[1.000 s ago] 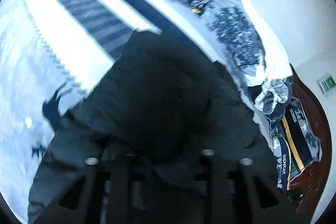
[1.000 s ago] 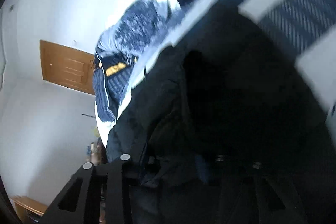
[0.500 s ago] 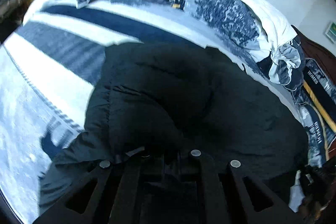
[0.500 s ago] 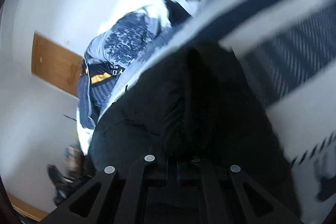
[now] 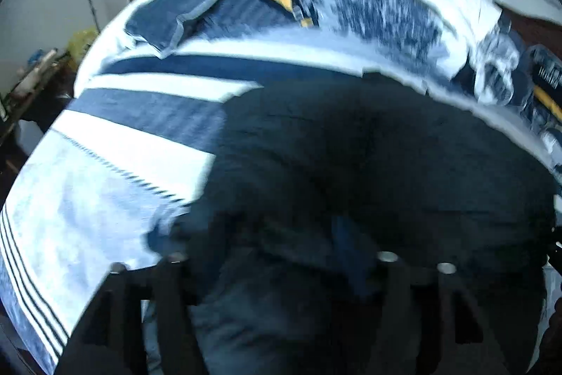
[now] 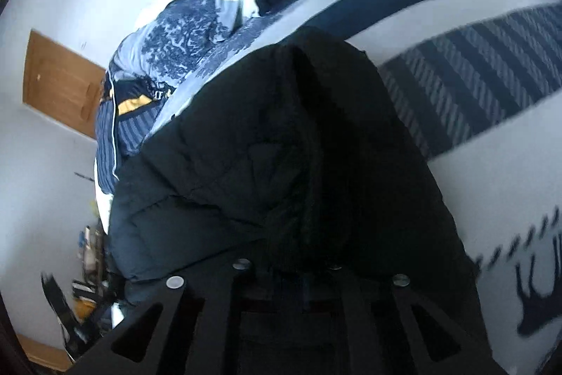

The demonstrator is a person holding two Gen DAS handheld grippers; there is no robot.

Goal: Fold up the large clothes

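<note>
Opening wide, the left gripper point(image 5: 281, 260) has let go of the dark jacket point(image 5: 368, 164), now dropped on the bed point(image 5: 116, 164). The right gripper point(image 6: 286, 269) jaws are parting too, jacket fabric lying between them; this fold is judged laid.

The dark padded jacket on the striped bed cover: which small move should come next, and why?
Probably draw the left gripper back. Its jaws are opening and stand wide, so that side of the dark padded jacket looks released onto the blue-and-white striped bed cover. The right gripper is opening too, with fabric between its fingers.

both grippers — left gripper point(image 5: 281, 266), right gripper point(image 6: 286, 273) — have black slotted fingers (silver round screws).
</note>
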